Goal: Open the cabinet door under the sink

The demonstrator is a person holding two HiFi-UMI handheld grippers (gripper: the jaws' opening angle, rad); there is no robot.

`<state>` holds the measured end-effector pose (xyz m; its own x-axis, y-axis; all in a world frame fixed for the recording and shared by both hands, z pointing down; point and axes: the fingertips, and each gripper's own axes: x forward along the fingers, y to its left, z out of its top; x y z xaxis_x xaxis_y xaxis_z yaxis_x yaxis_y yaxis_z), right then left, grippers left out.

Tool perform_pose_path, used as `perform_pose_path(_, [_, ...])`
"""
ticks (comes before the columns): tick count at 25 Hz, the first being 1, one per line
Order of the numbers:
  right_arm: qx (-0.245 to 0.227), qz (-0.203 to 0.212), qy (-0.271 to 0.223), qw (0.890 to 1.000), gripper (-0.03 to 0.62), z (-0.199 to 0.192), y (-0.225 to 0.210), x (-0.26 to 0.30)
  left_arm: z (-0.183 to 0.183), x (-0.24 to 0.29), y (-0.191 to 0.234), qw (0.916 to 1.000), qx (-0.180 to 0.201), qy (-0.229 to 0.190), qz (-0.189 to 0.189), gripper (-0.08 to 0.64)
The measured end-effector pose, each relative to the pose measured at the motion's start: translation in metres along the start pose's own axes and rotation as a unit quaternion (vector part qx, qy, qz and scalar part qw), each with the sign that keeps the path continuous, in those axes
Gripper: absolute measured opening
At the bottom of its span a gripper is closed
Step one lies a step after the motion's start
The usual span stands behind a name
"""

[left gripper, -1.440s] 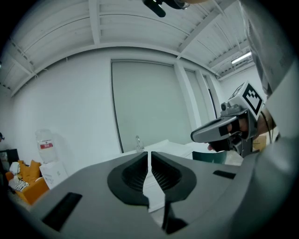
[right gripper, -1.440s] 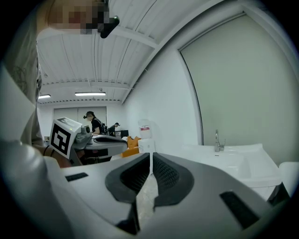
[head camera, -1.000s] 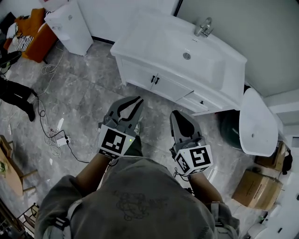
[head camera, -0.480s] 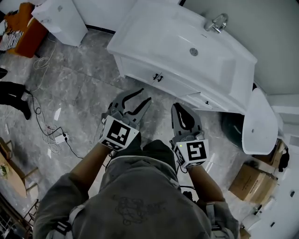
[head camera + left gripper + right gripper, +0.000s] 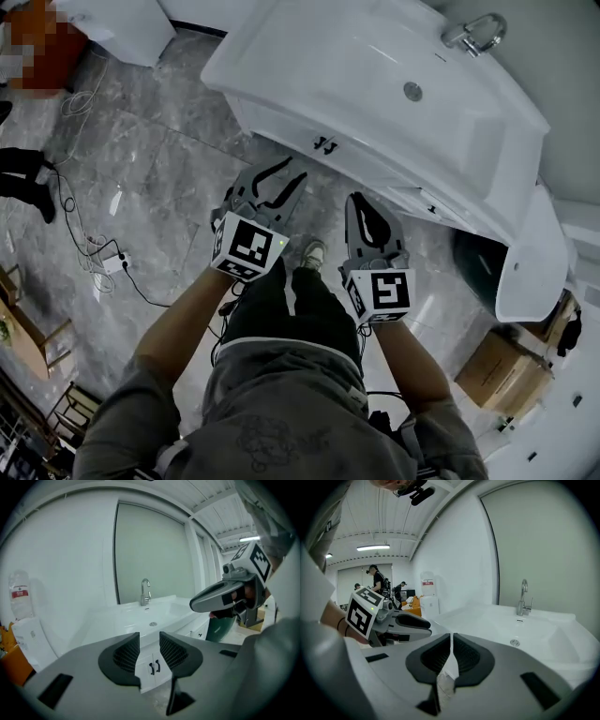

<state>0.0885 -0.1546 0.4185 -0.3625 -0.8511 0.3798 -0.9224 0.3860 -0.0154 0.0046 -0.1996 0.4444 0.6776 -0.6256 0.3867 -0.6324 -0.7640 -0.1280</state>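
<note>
**Under-sink cabinet door, shut, ahead of both grippers**

Cabinet door (image 5: 298, 141): closed beneath the white sink (image 5: 375, 56). Its paired black handles (image 5: 325, 144) sit ahead of the left gripper (image 5: 289, 172) and apart from it, framed in the gap between its jaws in the left gripper view.
Left gripper: released, jaws just opening wide, nothing between them.
Right gripper (image 5: 362, 201): clenched on nothing, just beside the left.
Surroundings: faucet (image 5: 476, 33); dark green bin (image 5: 476, 267) right of the cabinet; grey marble floor (image 5: 169, 159) lying between grippers and door.
Forearms: both reach forward, grippers tilted slightly down.
</note>
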Motion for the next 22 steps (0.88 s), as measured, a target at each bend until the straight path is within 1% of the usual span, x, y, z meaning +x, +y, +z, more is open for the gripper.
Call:
perform_pose_path(2, [0.004,-0.003,-0.001,1.000,0.037,-0.018,-0.007,0.012,-0.017,0.018,-0.002,0.9999,0.007,-0.005,0.011,0.137])
perform_pose_path(6, [0.007,-0.013,0.003,1.000,0.037,-0.055,-0.019,0.033,-0.053,0.052,-0.009,0.9999,0.003,-0.002,0.015,0.137])
perform_pose_path(8, [0.004,-0.017,0.010,1.000,0.037,-0.074,-0.025,0.043,-0.072,0.070,-0.013,0.9999,-0.010,0.004,0.010,0.137])
perform_pose_path(10, [0.001,-0.019,0.017,1.000,0.037,-0.092,-0.032,0.052,-0.094,0.087,-0.015,0.9994,-0.031,0.014,0.006,0.137])
perform_pose_path(12, [0.002,-0.021,0.020,1.000,0.037,-0.108,-0.038,0.061,-0.113,0.103,-0.015,0.9988,-0.043,0.022,0.007,0.137])
perform_pose_path(14, [0.005,-0.025,0.023,0.999,0.037,-0.123,-0.044,0.070,-0.130,0.118,-0.015,0.9987,-0.042,0.028,0.009,0.137])
perform_pose_path(17, [0.009,-0.033,0.029,0.999,0.038,-0.143,-0.052,0.084,-0.154,0.143,-0.010,0.9987,-0.031,0.041,0.005,0.137])
perform_pose_path(22, [0.021,-0.042,0.035,0.998,0.037,-0.167,-0.062,0.101,-0.184,0.186,-0.009,0.9969,-0.021,0.072,-0.023,0.138])
